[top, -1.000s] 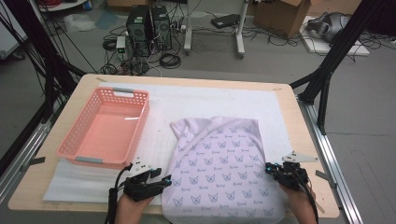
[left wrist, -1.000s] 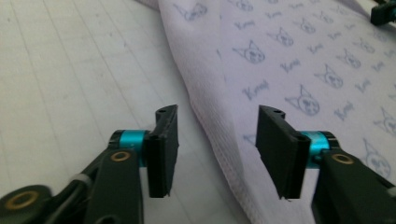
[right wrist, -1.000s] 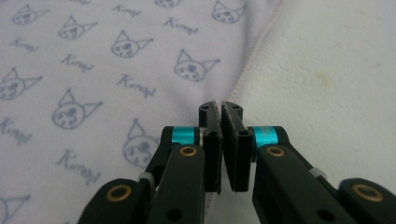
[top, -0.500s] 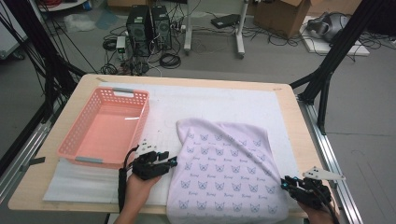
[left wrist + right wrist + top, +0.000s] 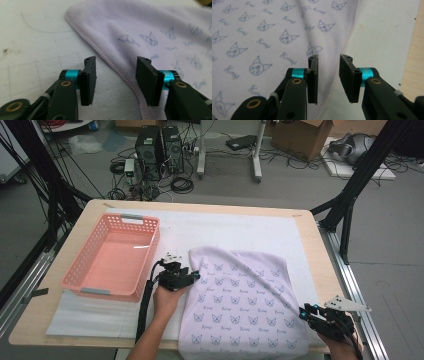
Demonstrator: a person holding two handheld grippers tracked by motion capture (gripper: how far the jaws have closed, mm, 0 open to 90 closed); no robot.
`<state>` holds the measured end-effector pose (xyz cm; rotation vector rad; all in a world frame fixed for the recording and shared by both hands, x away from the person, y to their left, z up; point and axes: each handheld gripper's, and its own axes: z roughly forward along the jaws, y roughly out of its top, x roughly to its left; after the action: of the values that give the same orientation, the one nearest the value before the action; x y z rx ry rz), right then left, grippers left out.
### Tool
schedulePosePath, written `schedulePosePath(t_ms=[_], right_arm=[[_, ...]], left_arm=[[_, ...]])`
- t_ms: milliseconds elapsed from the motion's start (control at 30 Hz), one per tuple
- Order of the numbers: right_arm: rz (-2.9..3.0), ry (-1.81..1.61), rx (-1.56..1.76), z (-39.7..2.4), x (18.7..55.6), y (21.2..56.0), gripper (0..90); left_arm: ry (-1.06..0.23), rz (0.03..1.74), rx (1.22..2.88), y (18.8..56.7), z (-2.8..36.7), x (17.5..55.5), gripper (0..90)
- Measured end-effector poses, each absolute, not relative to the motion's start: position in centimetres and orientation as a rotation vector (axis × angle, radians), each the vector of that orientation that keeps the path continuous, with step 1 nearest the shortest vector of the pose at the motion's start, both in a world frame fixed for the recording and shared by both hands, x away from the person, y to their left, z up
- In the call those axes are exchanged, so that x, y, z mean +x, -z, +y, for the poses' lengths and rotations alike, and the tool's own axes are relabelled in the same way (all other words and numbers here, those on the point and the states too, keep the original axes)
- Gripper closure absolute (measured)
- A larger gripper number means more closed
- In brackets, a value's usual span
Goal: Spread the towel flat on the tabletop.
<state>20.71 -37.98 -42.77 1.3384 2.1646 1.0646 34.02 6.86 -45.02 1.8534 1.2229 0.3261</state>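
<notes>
White padding covers the table (image 5: 305, 227); the lilac cat-print cloth (image 5: 240, 305) lies near-right. Left gripper (image 5: 116, 75) half-open, right gripper (image 5: 329, 75) narrowly parted, both astride hems, both empty. Closing off-line could miss the hem.

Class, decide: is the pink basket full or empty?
Empty: the high view shows the pink basket's bare bottom; the lilac cloth lies beside it.

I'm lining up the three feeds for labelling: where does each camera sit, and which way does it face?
High view: above the person's table edge, looking forward and down at the towel, pink basket, both forearms.
Left gripper view: on the left tool, facing the towel's hemmed edge; open jaws.
Right gripper view: on the right tool, jaws straddling the towel's hem.
All views share the towel.
</notes>
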Motion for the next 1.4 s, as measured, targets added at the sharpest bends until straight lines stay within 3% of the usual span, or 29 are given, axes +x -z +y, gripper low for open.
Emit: schedulePosePath(t_ms=[67, 167, 200, 233, 533, 633, 867, 1000, 1067, 1100, 1400], right_arm=[[2.171, -1.063, 1.34, -37.9, 20.9, 42.8, 68.7], [2.174, -1.07, 1.332, -37.6, 20.9, 42.7, 68.6], [2.176, -1.07, 1.33, -37.5, 20.9, 42.7, 68.6], [2.177, -1.069, 1.321, -37.5, 20.9, 42.7, 68.6], [2.151, -1.061, 1.323, -37.3, 22.1, 42.9, 68.1], [2.129, -1.063, 1.359, -37.2, 23.3, 43.1, 64.4], [2.088, -1.051, 1.406, -36.6, 25.7, 43.9, 60.6], [2.119, -1.014, 1.41, -36.1, 26.5, 44.9, 66.8], [2.144, -1.035, 1.404, -36.3, 26.4, 44.8, 83.7], [2.155, -1.035, 1.403, -36.3, 26.3, 44.7, 85.2], [2.272, -1.02, 1.394, -37.7, 22.4, 44.0, 86.2]], left_arm=[[-0.4, 1.203, 1.924, 44.9, 5.7, 34.1, 49.7], [-0.517, 1.152, 1.985, 44.9, 4.8, 34.0, 59.9], [-0.498, 1.126, 1.989, 44.9, 4.9, 34.0, 67.2], [-0.51, 1.106, 2.005, 44.9, 4.9, 33.9, 85.2], [-0.612, 1.225, 1.959, 43.9, 7.7, 34.0, 83.3], [-0.499, 1.236, 1.878, 43.5, 8.1, 33.5, 60.4], [-0.345, 1.185, 1.892, 44.6, 8.0, 31.0, 49.4], [-0.401, 1.139, 1.928, 45.2, 7.5, 29.6, 53.0], [-0.442, 1.124, 1.963, 45.1, 7.6, 29.4, 75.6], [-0.409, 1.132, 1.952, 45.1, 7.8, 29.3, 85.5], [-0.347, 1.094, 1.958, 45.0, 10.0, 26.2, 86.5]])
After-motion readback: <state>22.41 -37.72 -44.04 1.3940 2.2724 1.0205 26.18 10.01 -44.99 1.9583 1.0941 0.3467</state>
